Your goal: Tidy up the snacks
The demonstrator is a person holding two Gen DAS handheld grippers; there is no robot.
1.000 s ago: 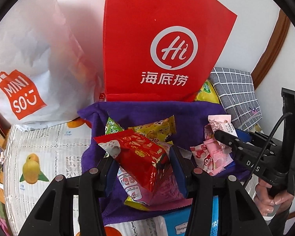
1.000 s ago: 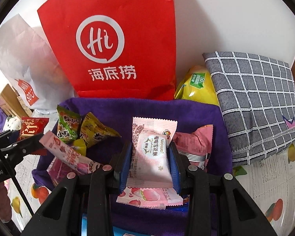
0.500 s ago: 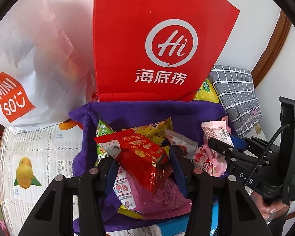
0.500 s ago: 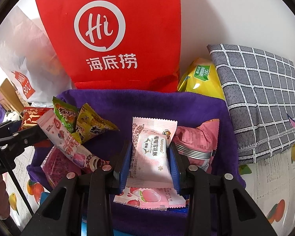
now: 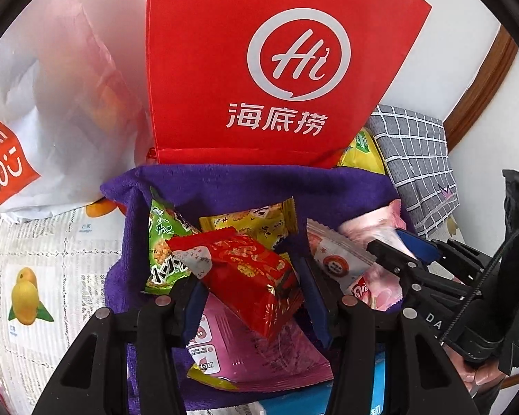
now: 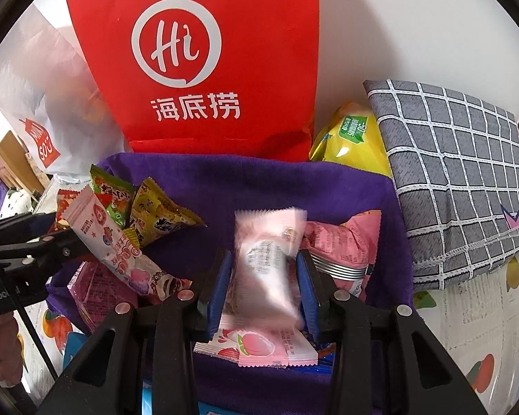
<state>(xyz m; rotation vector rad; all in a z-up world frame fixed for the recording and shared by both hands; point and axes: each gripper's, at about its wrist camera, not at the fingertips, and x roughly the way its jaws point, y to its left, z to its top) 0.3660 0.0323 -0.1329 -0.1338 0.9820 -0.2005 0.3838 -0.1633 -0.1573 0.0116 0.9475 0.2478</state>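
Note:
My left gripper is shut on a red snack packet and holds it above the purple cloth. Green and yellow packets and a long pink-white packet lie under and behind it. My right gripper is shut on a pale pink packet, blurred by motion, over the same cloth. A peach-print packet lies below it and a pink pack to its right. The right gripper also shows in the left wrist view, the left gripper in the right wrist view.
A red Haidilao bag stands upright behind the cloth, a white Miniso bag to its left. A yellow bag and a grey checked cushion lie at the right. The table has a fruit-print cover. A blue box is at the front.
Both grippers have moved forward toward the red bag with their packets still held. The pink packet in the right gripper is now blurred and moving.

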